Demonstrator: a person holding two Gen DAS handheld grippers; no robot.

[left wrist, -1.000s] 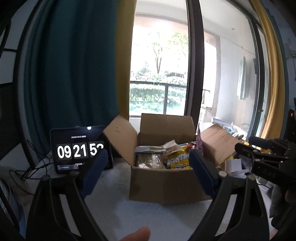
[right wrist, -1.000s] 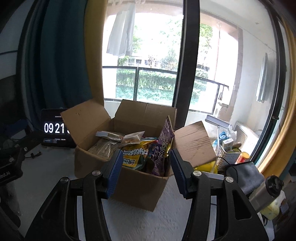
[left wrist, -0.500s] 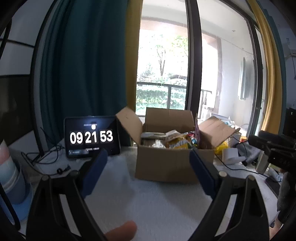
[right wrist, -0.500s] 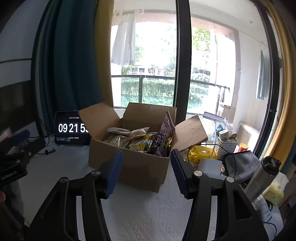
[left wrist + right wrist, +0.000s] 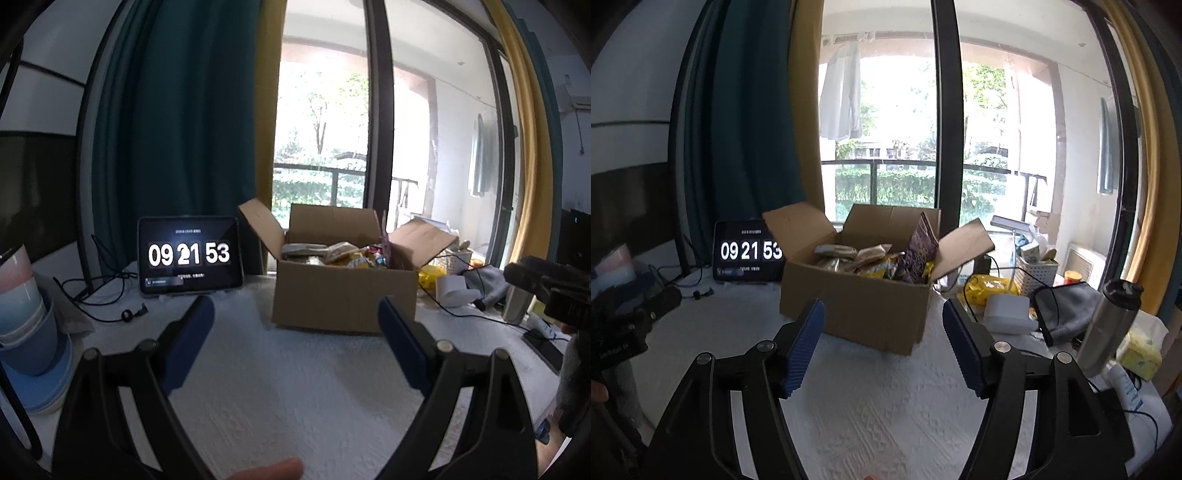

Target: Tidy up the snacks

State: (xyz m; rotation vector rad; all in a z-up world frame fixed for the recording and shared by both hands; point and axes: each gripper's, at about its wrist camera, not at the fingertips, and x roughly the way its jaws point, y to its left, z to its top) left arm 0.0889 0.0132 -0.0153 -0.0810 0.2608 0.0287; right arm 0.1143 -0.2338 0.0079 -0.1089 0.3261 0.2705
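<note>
An open cardboard box (image 5: 343, 301) (image 5: 864, 314) stands on the white table, flaps up, filled with snack packets. A purple bag (image 5: 919, 254) sticks upright at its right side, yellow packets (image 5: 882, 267) lie beside it, and pale wrapped packs (image 5: 836, 252) lie at the left. My left gripper (image 5: 295, 314) is open and empty, held back in front of the box. My right gripper (image 5: 882, 317) is open and empty, also short of the box. The right gripper's body shows at the right edge of the left wrist view (image 5: 546, 284).
A tablet clock (image 5: 189, 255) (image 5: 748, 253) stands left of the box with cables (image 5: 107, 295) beside it. Stacked bowls (image 5: 26, 325) sit at far left. A steel bottle (image 5: 1108, 326), white charger block (image 5: 1008, 312), grey cloth (image 5: 1067, 306), white basket (image 5: 1034, 271) and yellow packet (image 5: 988, 288) crowd the right.
Both grippers have pulled back from the box, which now looks smaller and farther. More bare table shows in front. Both stay open and empty.
</note>
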